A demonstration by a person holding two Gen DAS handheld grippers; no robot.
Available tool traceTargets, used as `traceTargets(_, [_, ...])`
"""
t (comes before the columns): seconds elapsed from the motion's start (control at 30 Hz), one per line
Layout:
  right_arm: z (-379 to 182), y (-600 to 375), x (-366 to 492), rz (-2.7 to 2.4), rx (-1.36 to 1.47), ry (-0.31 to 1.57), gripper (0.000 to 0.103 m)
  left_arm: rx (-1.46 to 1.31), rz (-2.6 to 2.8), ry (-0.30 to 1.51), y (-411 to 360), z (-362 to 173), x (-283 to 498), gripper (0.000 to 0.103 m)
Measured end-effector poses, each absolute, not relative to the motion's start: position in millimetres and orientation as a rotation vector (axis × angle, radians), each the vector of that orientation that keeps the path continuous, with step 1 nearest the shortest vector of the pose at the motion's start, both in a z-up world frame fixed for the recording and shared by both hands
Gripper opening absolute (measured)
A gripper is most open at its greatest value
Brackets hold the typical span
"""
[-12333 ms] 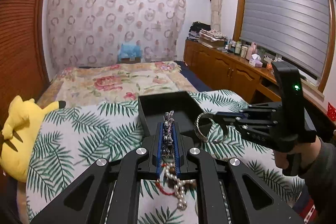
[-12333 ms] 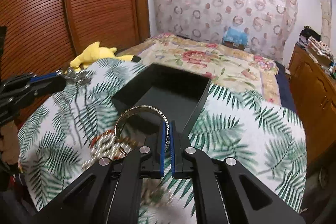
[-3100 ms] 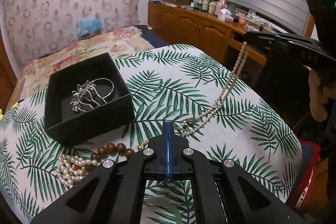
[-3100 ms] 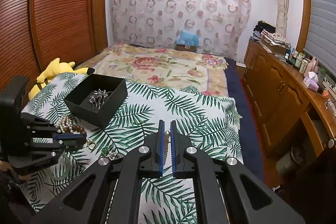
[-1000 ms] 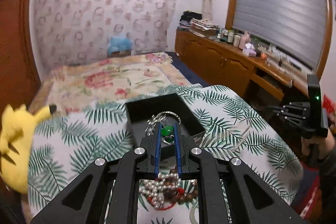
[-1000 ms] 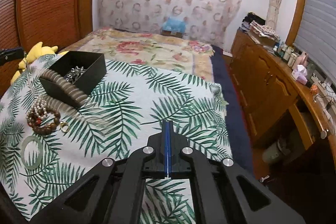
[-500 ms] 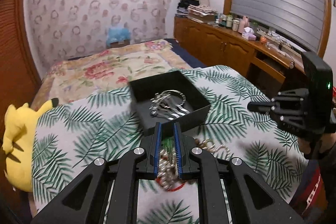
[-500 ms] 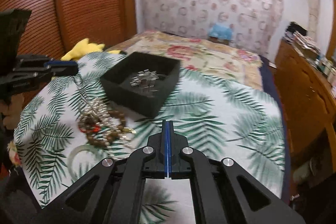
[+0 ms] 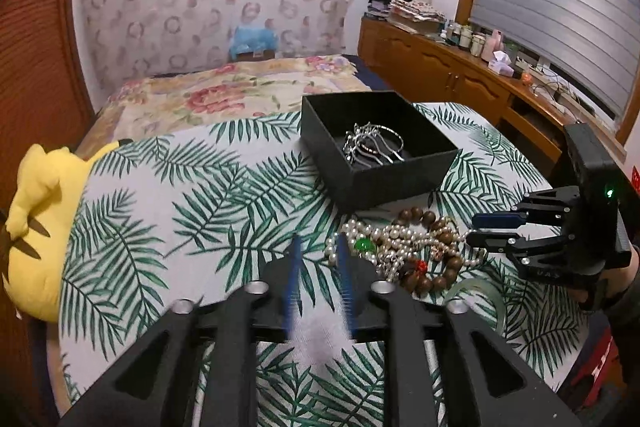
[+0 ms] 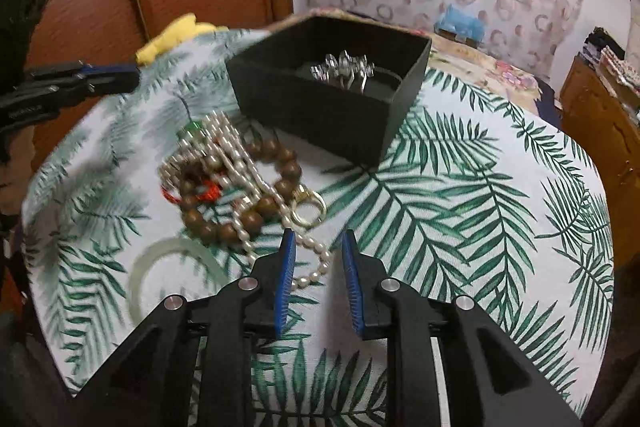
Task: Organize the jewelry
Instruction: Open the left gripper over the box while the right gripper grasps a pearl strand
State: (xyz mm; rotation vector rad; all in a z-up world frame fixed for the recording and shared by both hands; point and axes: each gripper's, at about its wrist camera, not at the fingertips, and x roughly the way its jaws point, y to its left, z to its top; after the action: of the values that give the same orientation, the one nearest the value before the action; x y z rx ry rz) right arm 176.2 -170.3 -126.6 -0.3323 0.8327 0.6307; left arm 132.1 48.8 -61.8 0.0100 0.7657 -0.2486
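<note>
Pearl strand tangled in bead heap | right gripper jaws opening, astride its end—unclamped | left gripper jaws opening, empty | risk: lifting drags neighbours off the worktop

Each view is taken from behind its own fingers, angled down, close over the table – the black box is shared.

Black box; white cloth w/ green palm fronds; brown bead bracelet (red accents); yellow plush.
</note>
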Motion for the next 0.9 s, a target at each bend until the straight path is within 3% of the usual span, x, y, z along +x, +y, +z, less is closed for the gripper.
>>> traceTargets(0.03, [-125.8,-169.4,175.2,0.627,-0.345,0.830,0.023,0.013,-0.246,0.765,48.3,-63.0,132.2,0.028])
traceTargets(0.07, [-124.9,-169.0,174.8,0.627,-0.353,0.831,0.005,0.016,-0.244,0.766,47.2,-64.8,131.8,0.029])
traceTargets(0.23, [-107.2,-171.2,167.4,0.619,-0.388,0.785,0.005,0.009,-0.244,0.771,47.1,-68.3,129.5,0.029])
traceTargets(0.5, [14.3,-170.0,144.5,0.681,-0.326,0.547,0.006,-0.003,-0.242,0.766,47.0,-67.0,127.6,0.031])
traceTargets(0.9, [150.2,-166.6,109.1,0.661,-0.345,0.280,0.005,-0.016,-0.245,0.726,47.3,-49.8,117.4,0.044])
